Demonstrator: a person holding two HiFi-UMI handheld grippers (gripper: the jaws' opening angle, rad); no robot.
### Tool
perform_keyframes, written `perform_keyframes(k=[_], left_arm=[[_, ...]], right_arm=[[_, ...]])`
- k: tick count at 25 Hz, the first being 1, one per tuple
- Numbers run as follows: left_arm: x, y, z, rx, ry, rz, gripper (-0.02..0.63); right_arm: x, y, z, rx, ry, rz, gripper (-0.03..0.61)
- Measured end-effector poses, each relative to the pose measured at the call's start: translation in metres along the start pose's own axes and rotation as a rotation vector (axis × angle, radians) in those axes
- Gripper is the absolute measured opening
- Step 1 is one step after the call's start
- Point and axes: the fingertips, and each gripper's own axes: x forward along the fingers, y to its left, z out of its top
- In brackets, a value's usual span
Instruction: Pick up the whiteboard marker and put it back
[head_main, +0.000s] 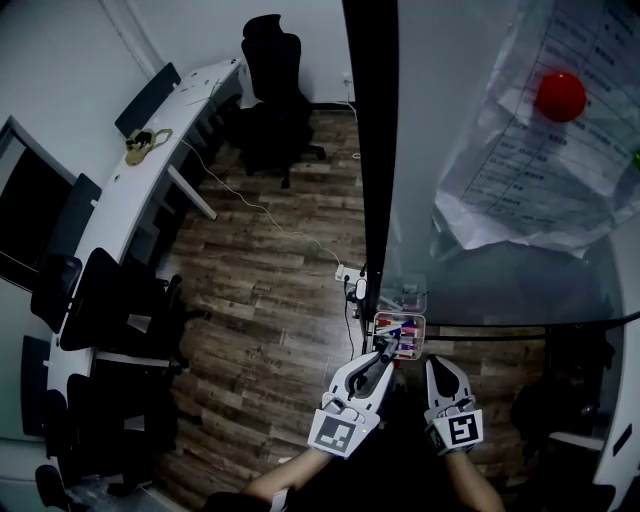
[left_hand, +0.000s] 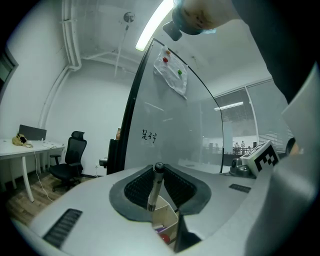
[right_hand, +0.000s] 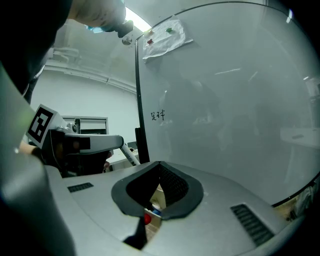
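A whiteboard marker (left_hand: 154, 189) with a pale barrel stands upright between the jaws of my left gripper (left_hand: 159, 169), which is shut on it. In the head view the left gripper (head_main: 387, 352) points at a small clear marker box (head_main: 400, 327) fixed to the foot of the glass whiteboard (head_main: 470, 150), and the marker (head_main: 391, 346) sticks out over the box. The box (left_hand: 167, 216) shows below the jaws, with coloured pens inside. My right gripper (head_main: 437, 362) sits just right of the left one; its fingers meet at the tip (right_hand: 160, 165), with nothing held.
A paper sheet (head_main: 540, 130) hangs on the board under a red magnet (head_main: 560, 95). Handwriting (right_hand: 158, 116) marks the board. A black office chair (head_main: 270, 100), a long white desk (head_main: 150, 170), dark chairs (head_main: 110, 300) and a floor cable with power strip (head_main: 345, 272) lie left.
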Motion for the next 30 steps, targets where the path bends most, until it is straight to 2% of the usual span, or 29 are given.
perform_keyframes(k=[12, 18, 27, 30], left_arm=[[0.022, 0.008, -0.008, 0.01, 0.024, 0.021, 0.075], [0.031, 0.01, -0.016, 0.005, 0.04, 0.03, 0.075], [0.037, 0.012, -0.042, -0.007, 0.098, 0.028, 0.075], [0.038, 0.012, -0.048, 0.012, 0.114, 0.025, 0.075]], right_arm=[[0.02, -0.017, 0.015, 0.032, -0.034, 0.015, 0.014], [0.025, -0.023, 0.012, 0.035, -0.018, 0.024, 0.014], [0.026, -0.029, 0.008, 0.043, -0.002, 0.025, 0.014], [0.025, -0.029, 0.007, 0.041, -0.002, 0.026, 0.014]])
